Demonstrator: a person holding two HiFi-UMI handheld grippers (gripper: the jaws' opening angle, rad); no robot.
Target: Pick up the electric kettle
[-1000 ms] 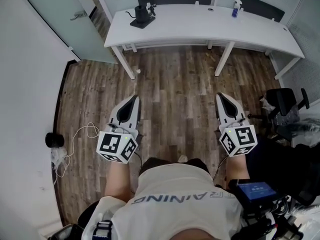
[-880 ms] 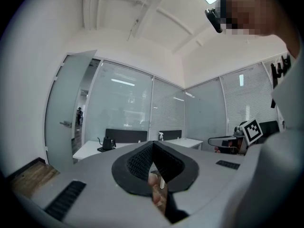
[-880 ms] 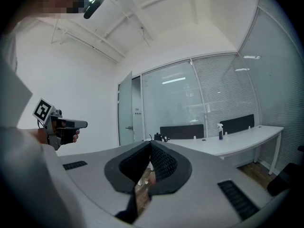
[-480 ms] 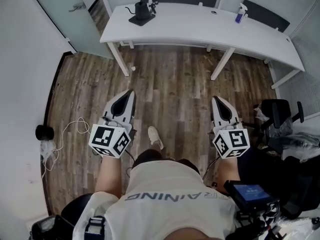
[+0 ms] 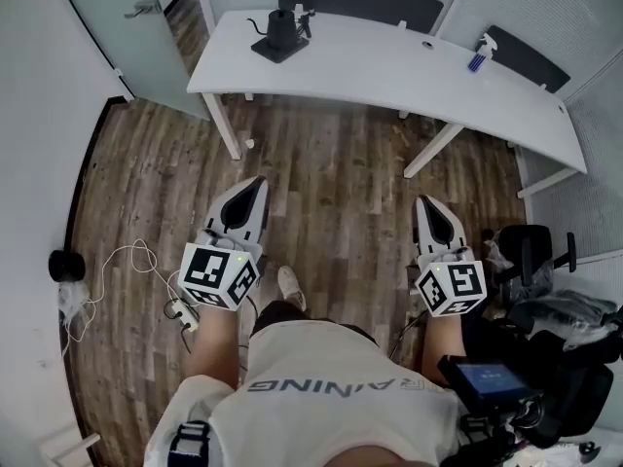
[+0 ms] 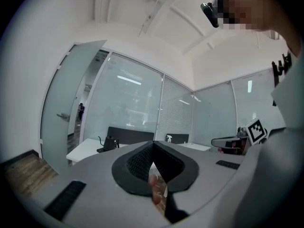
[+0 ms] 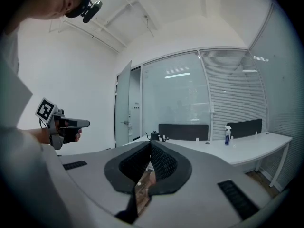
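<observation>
We're at the approach step, we reckon: black gooseneck electric kettle (image 5: pixel 280 31) sits upper left on the long white desk (image 5: pixel 389 66), well apart. Left gripper (image 5: pixel 257 183) and right gripper (image 5: pixel 426 203) clenched, empty; next, close in, open one.

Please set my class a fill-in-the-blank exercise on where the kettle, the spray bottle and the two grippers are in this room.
1. In the head view, the electric kettle stands at the ____ end of the white desk.
2. The spray bottle near the desk's other end is ____ in colour.
3. The left gripper and the right gripper both have their jaws ____, with nothing held.

Missing words: left; blue; shut
</observation>
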